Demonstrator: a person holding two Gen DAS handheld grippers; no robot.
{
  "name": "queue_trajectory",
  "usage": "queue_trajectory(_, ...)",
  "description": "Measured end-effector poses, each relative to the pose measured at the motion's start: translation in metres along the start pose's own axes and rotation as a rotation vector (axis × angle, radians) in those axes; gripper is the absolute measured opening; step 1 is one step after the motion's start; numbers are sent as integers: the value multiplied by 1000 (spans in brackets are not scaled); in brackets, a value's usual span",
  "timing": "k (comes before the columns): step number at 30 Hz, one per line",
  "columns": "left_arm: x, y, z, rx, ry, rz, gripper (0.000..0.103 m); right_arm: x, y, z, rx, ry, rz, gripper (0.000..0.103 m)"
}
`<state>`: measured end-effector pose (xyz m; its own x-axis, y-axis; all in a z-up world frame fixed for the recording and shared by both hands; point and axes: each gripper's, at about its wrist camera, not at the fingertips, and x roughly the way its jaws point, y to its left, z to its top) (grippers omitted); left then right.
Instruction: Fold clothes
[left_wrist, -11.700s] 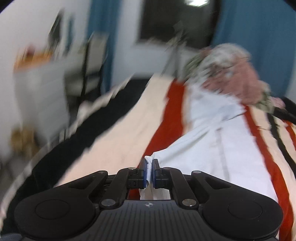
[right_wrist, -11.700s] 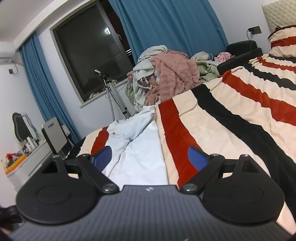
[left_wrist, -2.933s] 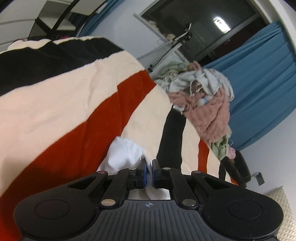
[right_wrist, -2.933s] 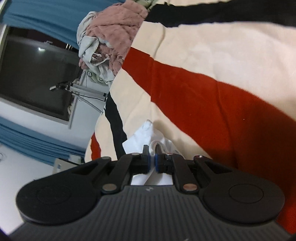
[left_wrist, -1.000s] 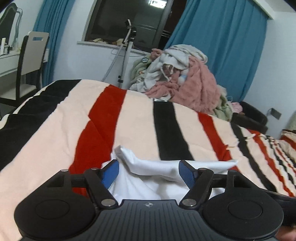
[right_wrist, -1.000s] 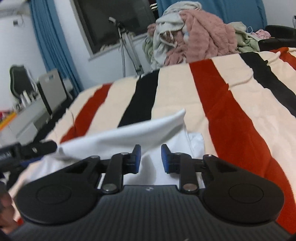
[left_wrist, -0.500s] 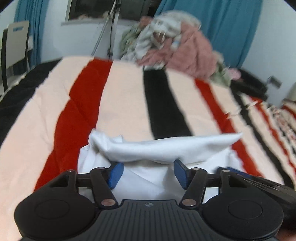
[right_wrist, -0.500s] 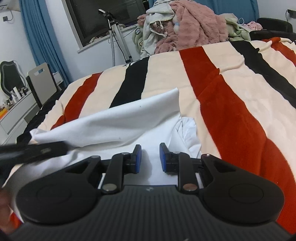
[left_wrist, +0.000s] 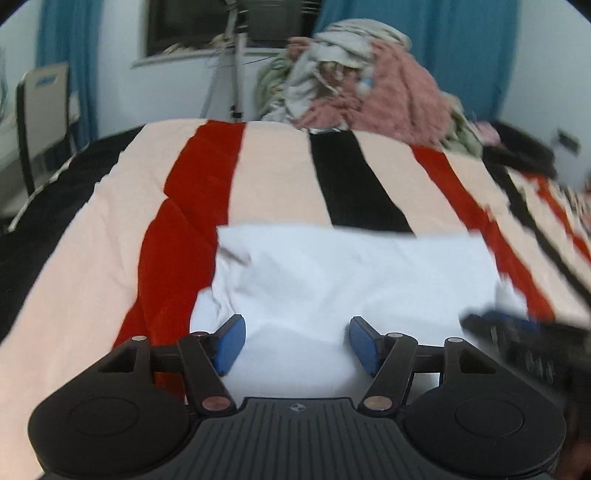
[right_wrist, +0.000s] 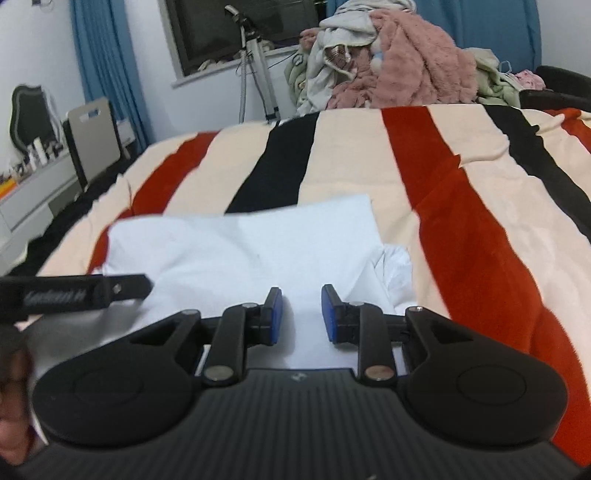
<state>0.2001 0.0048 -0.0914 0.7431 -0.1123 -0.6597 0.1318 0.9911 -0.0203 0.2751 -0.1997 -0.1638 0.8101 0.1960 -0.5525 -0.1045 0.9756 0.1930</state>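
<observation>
Two grippers hang low over a white cloth (left_wrist: 354, 273) that lies folded on the striped blanket (left_wrist: 273, 173) of a bed. The left gripper (left_wrist: 297, 343) has its blue fingers (left_wrist: 231, 341) spread wide, with nothing between them; only the cloth shows under the gap. The right gripper (right_wrist: 301, 315) has its fingers (right_wrist: 275, 314) apart too, but with a narrower gap, and they also hold nothing. In the right view the cloth (right_wrist: 240, 251) makes a rough rectangle across the red, cream and black stripes, and a crumpled part of it sticks out at its right edge. The left gripper shows there as a dark bar at the left border, above the cloth. In the left view the right gripper is a blurred dark shape at the right edge. Behind the bed there is a pile of clothes (right_wrist: 391, 59), a tripod (right_wrist: 255, 62) before a dark window, blue curtains (right_wrist: 107, 62) and a chair (right_wrist: 94, 133).
</observation>
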Motion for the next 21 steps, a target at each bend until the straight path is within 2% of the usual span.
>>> queue_trajectory(2,-10,-8,-11,55,-18,27,65,-3,1,-2,-6,-2,-3,27)
queue_trajectory(4,-25,-9,-20,59,-39,28,65,-12,2,-4,9,-5,-1,27)
queue_trajectory(8,-58,-8,-26,22,-63,-6,65,-51,9,-6,17,-34,26,27)
queue_trajectory(10,-77,-8,-31,-3,-82,-29,67,-71,17,-9,-15,-45,31,27)
queue_trajectory(13,-93,-10,-43,-55,-64,-54,68,-92,28,-19,-90,-47,5,27)
queue_trajectory(15,-91,-11,-52,-95,-31,-50,69,-91,30,-29,-107,-9,-10,27)
queue_trajectory(18,-85,-11,-64,-121,-30,-35,68,-78,28,-43,-91,49,-13,27)
queue_trajectory(20,-96,-13,-65,-123,-45,-28,69,-76,29,-46,-96,46,-18,27)
queue_trajectory(21,-99,-10,-68,-165,-42,-48,71,-77,30,-46,-96,46,-21,27)
